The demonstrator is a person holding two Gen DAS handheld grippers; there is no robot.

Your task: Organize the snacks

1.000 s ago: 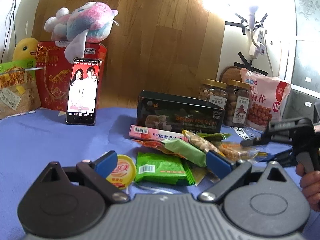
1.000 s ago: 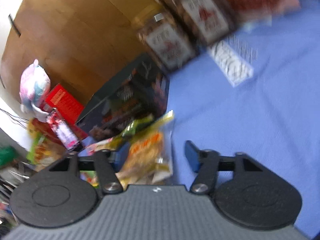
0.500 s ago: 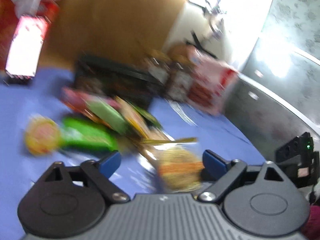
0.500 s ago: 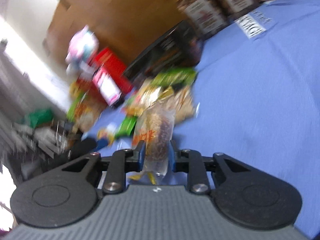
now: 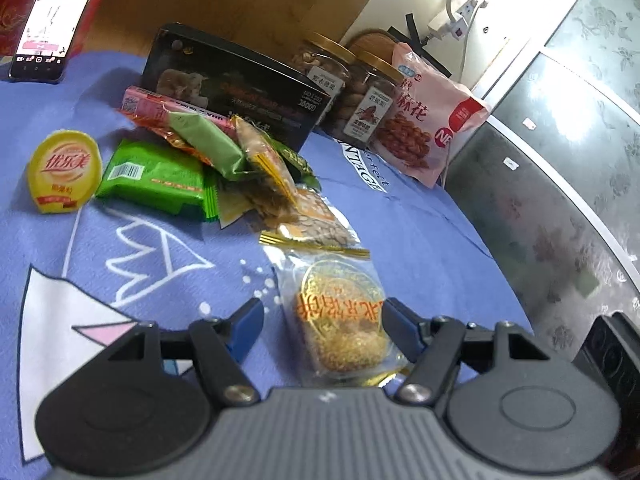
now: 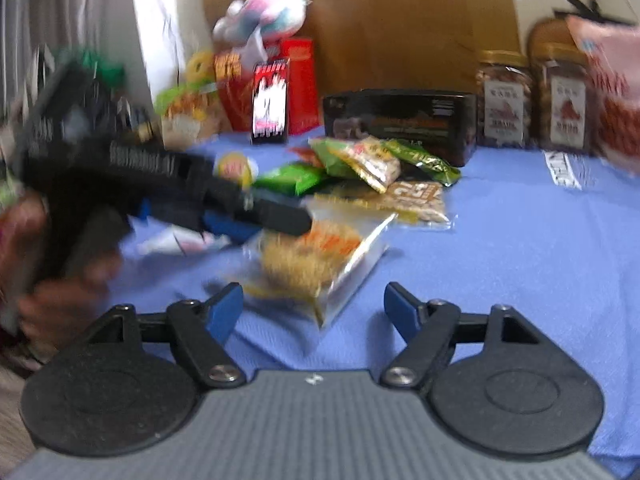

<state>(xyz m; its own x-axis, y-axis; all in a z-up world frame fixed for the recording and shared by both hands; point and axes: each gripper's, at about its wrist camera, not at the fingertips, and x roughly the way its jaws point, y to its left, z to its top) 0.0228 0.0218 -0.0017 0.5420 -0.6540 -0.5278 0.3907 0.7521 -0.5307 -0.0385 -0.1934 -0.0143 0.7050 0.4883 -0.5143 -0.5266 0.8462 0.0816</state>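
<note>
A clear packet with a round golden cake (image 5: 340, 320) lies on the blue cloth between the open jaws of my left gripper (image 5: 322, 320). The same packet (image 6: 320, 256) lies on the cloth ahead of my open, empty right gripper (image 6: 314, 306), apart from it. My left gripper (image 6: 224, 208) shows blurred in the right wrist view, over the packet's left side. Behind lies a pile of snacks: a seed packet (image 5: 316, 224), green packets (image 5: 152, 178), a pink bar (image 5: 160, 106) and a yellow jelly cup (image 5: 64, 170).
A black tin box (image 5: 236, 88), two nut jars (image 5: 352, 92) and a pink snack bag (image 5: 428, 120) stand at the back. A phone (image 5: 52, 20) leans on a red box at the far left. The table edge (image 5: 500, 260) runs along the right.
My right gripper, shut on the cake packet half a second ago, has let it go and drawn back. My left gripper has swung right and down, so the packet is between its jaws.
</note>
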